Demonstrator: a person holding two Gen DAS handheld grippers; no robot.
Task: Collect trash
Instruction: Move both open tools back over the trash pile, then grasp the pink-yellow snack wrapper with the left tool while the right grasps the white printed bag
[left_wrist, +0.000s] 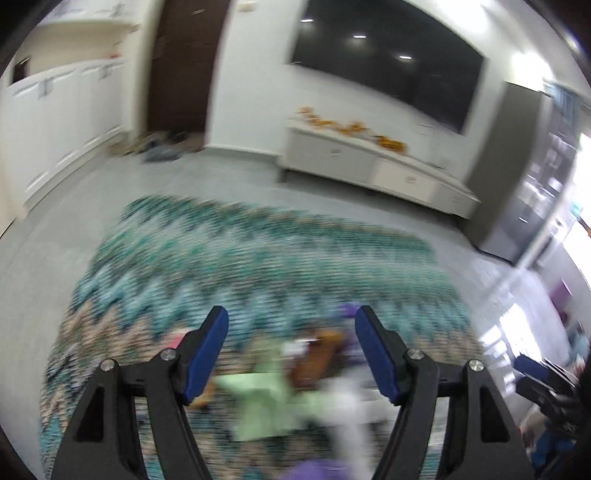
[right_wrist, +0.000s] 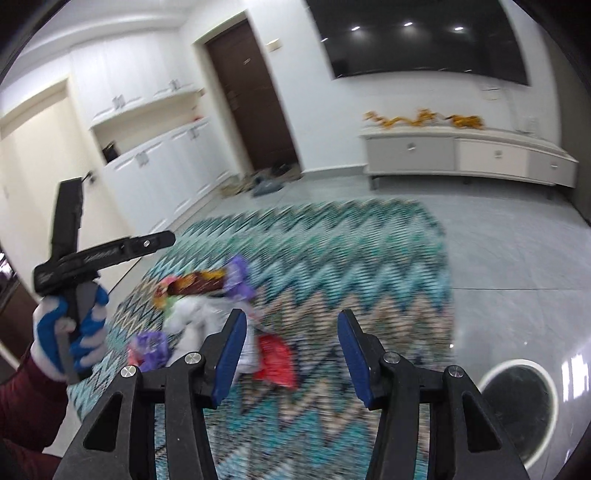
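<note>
On the zigzag rug (right_wrist: 332, 251), trash (right_wrist: 207, 295) is sitting at ten o'clock near its edge; both the left gripper (left_wrist: 291, 354) and the right gripper (right_wrist: 291, 354) are hanging open, empty, with bare floor (right_wrist: 517, 266) at two o'clock.

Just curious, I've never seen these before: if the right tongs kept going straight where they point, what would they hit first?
Probably the zigzag rug: the open, empty right tongs aim down at bare rug, just right of the wrapper pile. Blur makes depth uncertain.

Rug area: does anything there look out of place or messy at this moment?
Yes. A loose heap of wrappers and crumpled paper is strewn over the zigzag rug, while the round bin stands apart on the bare floor. Both views are motion-blurred, so single pieces are hard to identify.
</note>
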